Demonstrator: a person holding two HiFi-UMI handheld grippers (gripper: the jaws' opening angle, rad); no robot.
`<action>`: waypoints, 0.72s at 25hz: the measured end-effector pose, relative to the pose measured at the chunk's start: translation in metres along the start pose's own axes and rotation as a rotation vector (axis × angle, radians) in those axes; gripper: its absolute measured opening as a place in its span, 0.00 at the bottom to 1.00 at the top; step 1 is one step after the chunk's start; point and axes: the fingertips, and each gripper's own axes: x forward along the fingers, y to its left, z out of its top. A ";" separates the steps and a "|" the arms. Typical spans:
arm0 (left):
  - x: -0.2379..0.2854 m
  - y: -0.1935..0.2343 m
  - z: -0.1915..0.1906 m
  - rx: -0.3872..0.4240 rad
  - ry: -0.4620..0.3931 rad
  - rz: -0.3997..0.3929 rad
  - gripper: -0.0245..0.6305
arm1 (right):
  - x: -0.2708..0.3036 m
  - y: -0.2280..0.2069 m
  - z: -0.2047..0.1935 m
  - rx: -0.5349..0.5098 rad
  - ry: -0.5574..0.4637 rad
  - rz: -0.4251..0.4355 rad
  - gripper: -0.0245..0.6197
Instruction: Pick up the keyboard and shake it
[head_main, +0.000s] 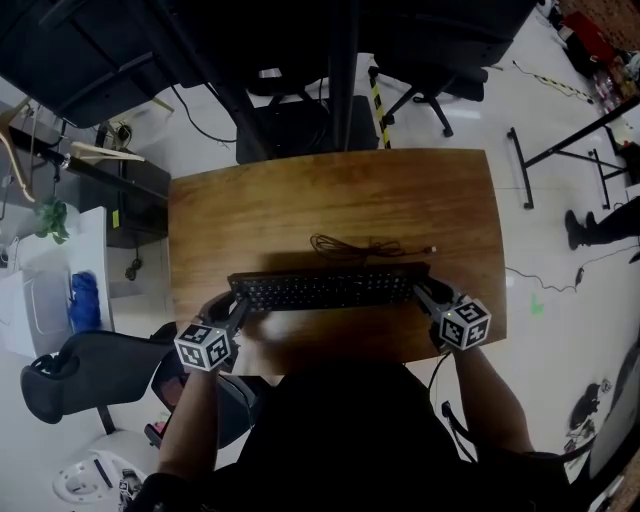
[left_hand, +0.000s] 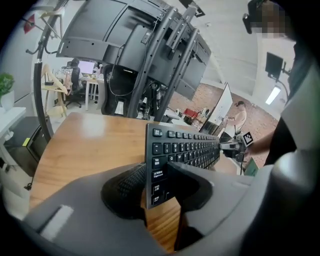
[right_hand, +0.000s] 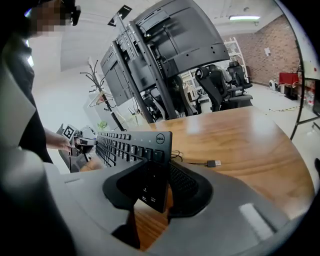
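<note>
A black keyboard (head_main: 325, 290) is held above the wooden table (head_main: 330, 205), tipped up on its long edge. My left gripper (head_main: 237, 312) is shut on the keyboard's left end (left_hand: 156, 175), its jaws clamping both faces. My right gripper (head_main: 428, 294) is shut on the right end (right_hand: 152, 170), by the round logo. The keyboard's thin cable (head_main: 365, 245) lies coiled on the table behind it, its USB plug (right_hand: 213, 163) loose on the wood.
Black monitor stands and screens (head_main: 300, 60) rise past the table's far edge. An office chair (head_main: 90, 370) stands at the near left, another (head_main: 430, 70) at the far right. A white cabinet with a blue thing (head_main: 82, 300) is on the left.
</note>
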 end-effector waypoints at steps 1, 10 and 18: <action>0.003 0.001 -0.002 -0.006 0.010 0.000 0.23 | 0.002 -0.001 -0.002 0.001 0.006 -0.003 0.24; 0.020 0.009 -0.017 -0.037 0.068 -0.001 0.23 | 0.014 -0.011 -0.017 0.029 0.058 -0.016 0.24; 0.029 0.016 -0.024 -0.060 0.109 0.010 0.24 | 0.025 -0.016 -0.024 0.062 0.093 0.000 0.24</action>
